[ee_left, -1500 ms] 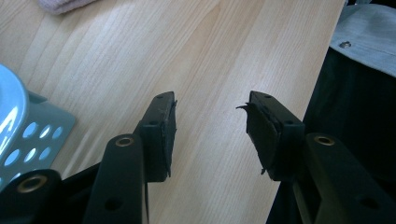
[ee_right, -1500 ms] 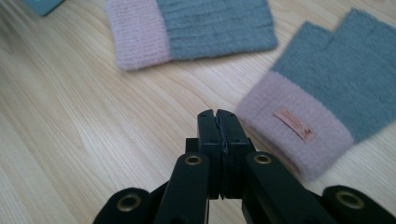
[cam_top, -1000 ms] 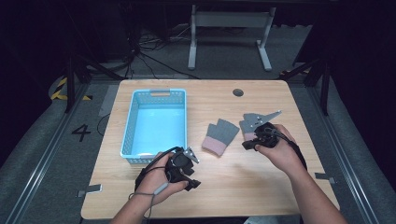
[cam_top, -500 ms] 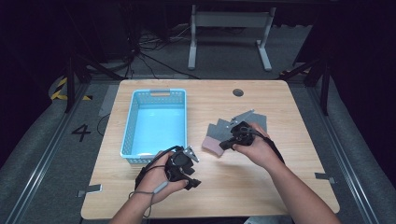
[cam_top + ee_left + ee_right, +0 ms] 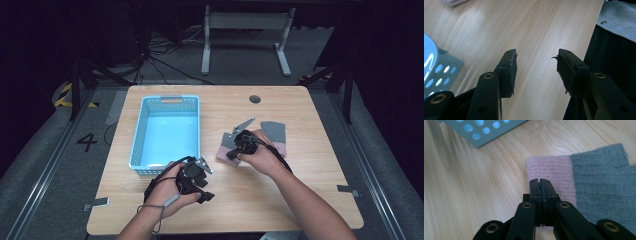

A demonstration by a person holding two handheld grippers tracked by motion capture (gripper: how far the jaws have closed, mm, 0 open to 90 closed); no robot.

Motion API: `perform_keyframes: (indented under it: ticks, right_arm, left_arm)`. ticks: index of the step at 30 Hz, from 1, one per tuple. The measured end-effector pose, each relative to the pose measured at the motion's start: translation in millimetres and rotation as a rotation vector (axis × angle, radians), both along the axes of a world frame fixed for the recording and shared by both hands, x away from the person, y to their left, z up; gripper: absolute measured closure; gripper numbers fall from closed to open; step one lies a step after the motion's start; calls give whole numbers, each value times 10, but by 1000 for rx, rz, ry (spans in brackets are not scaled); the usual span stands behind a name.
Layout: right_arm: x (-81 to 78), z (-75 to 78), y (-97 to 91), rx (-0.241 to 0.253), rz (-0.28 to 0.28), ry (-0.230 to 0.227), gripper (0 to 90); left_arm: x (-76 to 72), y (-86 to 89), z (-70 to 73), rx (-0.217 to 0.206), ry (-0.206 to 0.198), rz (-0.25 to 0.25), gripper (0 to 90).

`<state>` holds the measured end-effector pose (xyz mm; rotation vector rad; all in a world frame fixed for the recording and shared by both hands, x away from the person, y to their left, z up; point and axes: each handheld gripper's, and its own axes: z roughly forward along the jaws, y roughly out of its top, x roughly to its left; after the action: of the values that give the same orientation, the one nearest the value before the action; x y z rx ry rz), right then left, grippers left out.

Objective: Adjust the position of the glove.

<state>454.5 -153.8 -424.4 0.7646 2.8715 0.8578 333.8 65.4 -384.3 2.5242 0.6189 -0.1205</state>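
Basket on the tabletop, left of centre; glove on the tabletop to its right. Left hand-held gripper before the basket; right hand-held gripper over the glove.

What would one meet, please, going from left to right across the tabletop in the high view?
Blue basket → left gripper → pink-cuffed grey glove → right gripper → second grey glove.
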Motion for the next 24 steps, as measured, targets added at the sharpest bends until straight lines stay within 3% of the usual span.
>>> perform_keyframes:
  ticks: [11,24]
  right_arm:
    - [14,-55,-12,-20,4,17,900]
    - [-64,-24,-257,-55,-2,44,900]
  left_arm:
    - [0,-2,-6,7,1,-2,504]
    - [12,-23,-15,8,4,-4,495]
